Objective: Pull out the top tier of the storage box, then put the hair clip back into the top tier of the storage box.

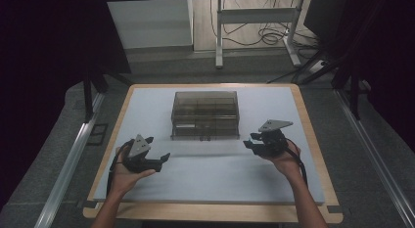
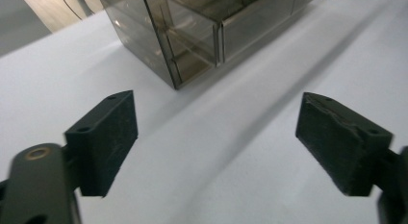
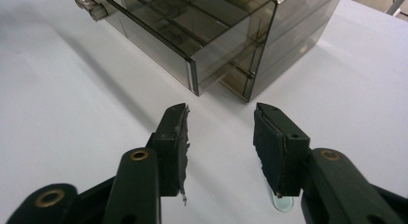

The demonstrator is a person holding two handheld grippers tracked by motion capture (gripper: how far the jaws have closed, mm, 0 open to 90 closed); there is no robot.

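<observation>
A smoky see-through drawer box (image 1: 206,114) stands at the middle of the white mat (image 1: 215,174); it also shows in the left gripper view (image 2: 202,27) and the right gripper view (image 3: 226,36). Its lower drawer (image 3: 144,36) sticks out a little at the front, with a small knob (image 3: 94,10). My left gripper (image 1: 157,148) is held at the front left of the box, jaws wide open and nothing between them (image 2: 216,101). My right gripper (image 1: 251,141) sits just off the box's front right corner, open and holding nothing (image 3: 221,111).
The mat lies on a wooden table (image 1: 215,213) with dark floor around it. A small clear round disc (image 3: 282,203) lies on the mat under my right jaw. Desk legs and cables (image 1: 259,32) stand beyond the far edge.
</observation>
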